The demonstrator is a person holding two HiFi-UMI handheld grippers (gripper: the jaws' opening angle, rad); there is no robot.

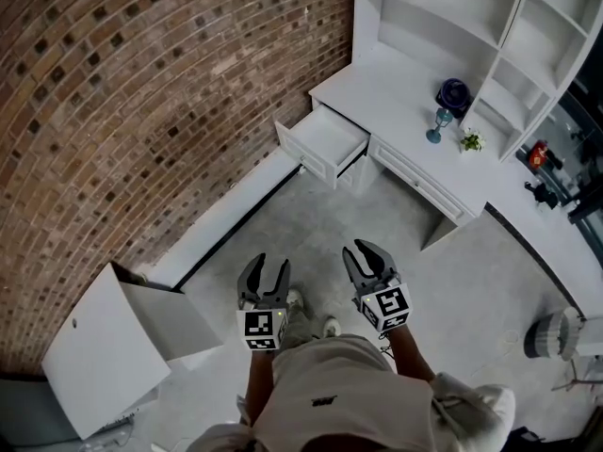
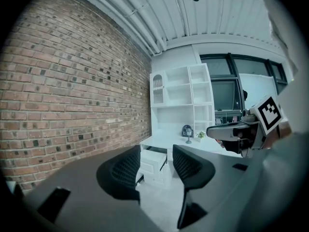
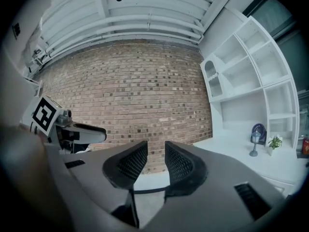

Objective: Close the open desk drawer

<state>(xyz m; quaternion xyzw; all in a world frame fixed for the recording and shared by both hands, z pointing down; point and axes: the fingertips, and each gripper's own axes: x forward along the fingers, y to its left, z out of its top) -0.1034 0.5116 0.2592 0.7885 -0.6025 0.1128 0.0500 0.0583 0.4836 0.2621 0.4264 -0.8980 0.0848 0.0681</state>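
Note:
A white desk (image 1: 396, 111) stands against the brick wall, and its left drawer (image 1: 320, 144) is pulled out, empty inside. In the left gripper view the same open drawer (image 2: 153, 159) shows between the jaws, far off. My left gripper (image 1: 265, 273) hangs open over the floor, well short of the desk, holding nothing. Beside it my right gripper (image 1: 366, 258) is also open and empty. Seen from its own camera, the left gripper (image 2: 155, 166) has a wide gap; the right gripper (image 3: 156, 162) faces the brick wall with a narrower gap.
A blue vase (image 1: 454, 93), a blue goblet (image 1: 437, 125) and a small plant (image 1: 471, 141) stand on the desktop under white shelves (image 1: 528, 36). A white cabinet (image 1: 104, 347) with an open door stands at the left. A white baseboard ledge (image 1: 226, 219) runs along the wall.

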